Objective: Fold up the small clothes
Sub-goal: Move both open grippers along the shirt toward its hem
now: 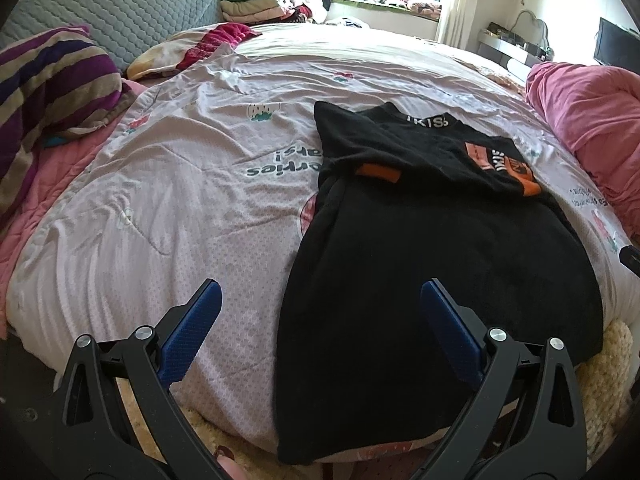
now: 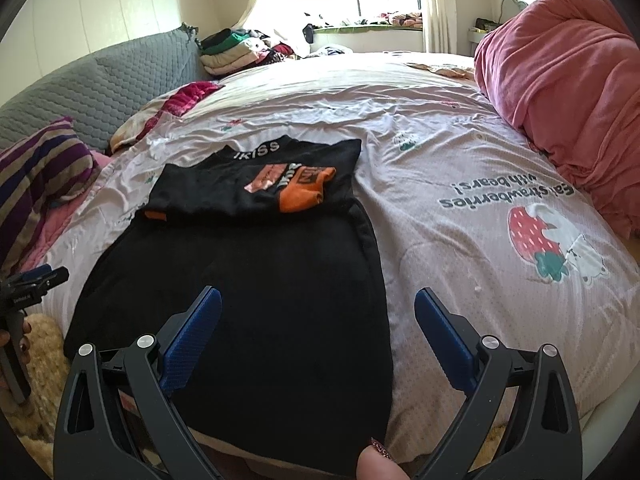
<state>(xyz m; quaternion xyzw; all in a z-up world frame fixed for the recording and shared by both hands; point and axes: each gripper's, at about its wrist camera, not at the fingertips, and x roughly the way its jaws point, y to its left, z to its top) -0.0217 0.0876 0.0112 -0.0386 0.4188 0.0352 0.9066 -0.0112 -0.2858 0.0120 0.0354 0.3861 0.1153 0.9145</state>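
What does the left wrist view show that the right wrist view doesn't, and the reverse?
Left wrist only: a dark screen at far right. Right wrist only: the strawberry print on the bedspread, and the left gripper seen from the side. Both: the black shirt lying on the bedspread, sleeves folded in, and an open gripper.

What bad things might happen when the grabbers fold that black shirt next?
The black shirt hangs over the bed's near edge, so a loose pinch might let it slide off. Its sleeves with orange cuffs are already folded in; a quick lift could flip them open again. The quilt underneath is wrinkly, and the open left gripper or right gripper could pinch it along with the shirt.
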